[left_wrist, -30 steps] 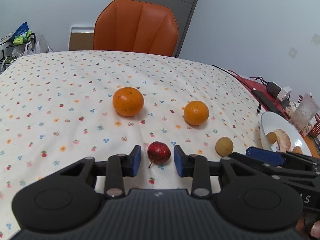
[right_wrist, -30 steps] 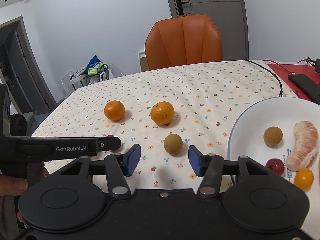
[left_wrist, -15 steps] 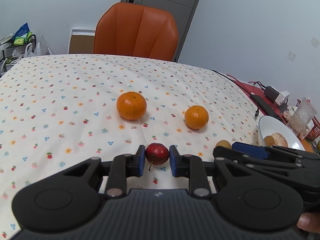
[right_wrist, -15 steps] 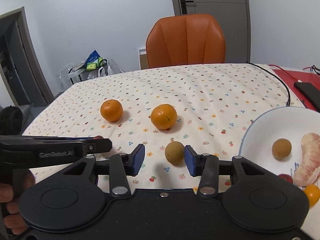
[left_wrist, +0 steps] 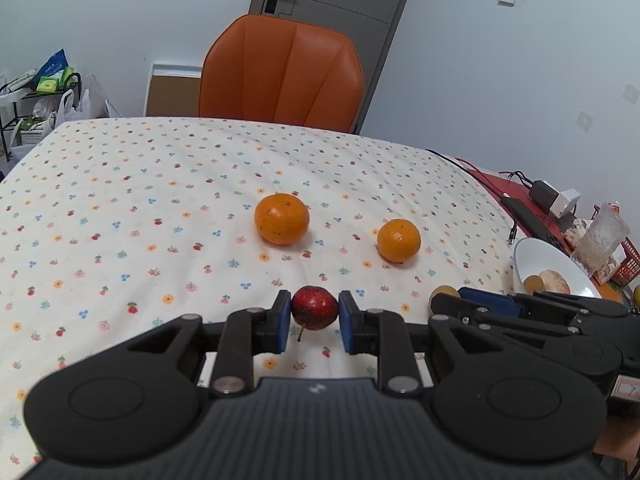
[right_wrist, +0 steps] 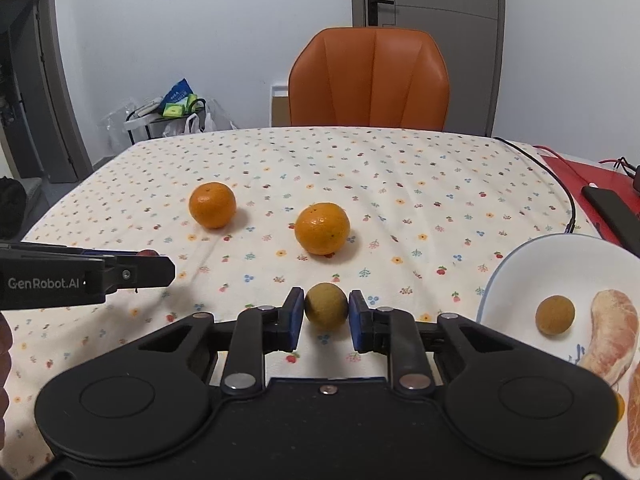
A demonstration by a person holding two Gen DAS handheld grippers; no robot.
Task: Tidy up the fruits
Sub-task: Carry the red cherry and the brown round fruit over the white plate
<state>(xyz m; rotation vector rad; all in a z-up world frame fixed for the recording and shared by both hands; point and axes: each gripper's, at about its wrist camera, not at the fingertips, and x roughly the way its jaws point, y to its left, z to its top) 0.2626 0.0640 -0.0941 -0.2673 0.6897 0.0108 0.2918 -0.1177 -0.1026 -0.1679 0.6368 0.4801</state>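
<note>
My left gripper (left_wrist: 314,322) is shut on a small red fruit (left_wrist: 314,312) just above the flowered tablecloth. My right gripper (right_wrist: 326,318) is shut on a small brown-green round fruit (right_wrist: 326,305), which also shows in the left wrist view (left_wrist: 443,292). Two oranges lie on the cloth beyond: a larger one (left_wrist: 282,219) (right_wrist: 322,229) and a smaller one (left_wrist: 399,240) (right_wrist: 212,205). A white plate (right_wrist: 520,268) at the right holds a brown round fruit (right_wrist: 555,315) and peeled pomelo segments (right_wrist: 612,330). The left gripper's side shows in the right wrist view (right_wrist: 120,274).
An orange chair (right_wrist: 370,80) stands behind the table's far edge. A black cable (right_wrist: 560,188), a phone (right_wrist: 616,216) and a red mat lie at the right. A clear plastic cup (left_wrist: 600,236) and chargers (left_wrist: 554,196) stand beyond the plate (left_wrist: 532,252).
Both grippers closed: the left on the red fruit, the right on the brown-green fruit. Both then lifted slightly with the fruit held.
</note>
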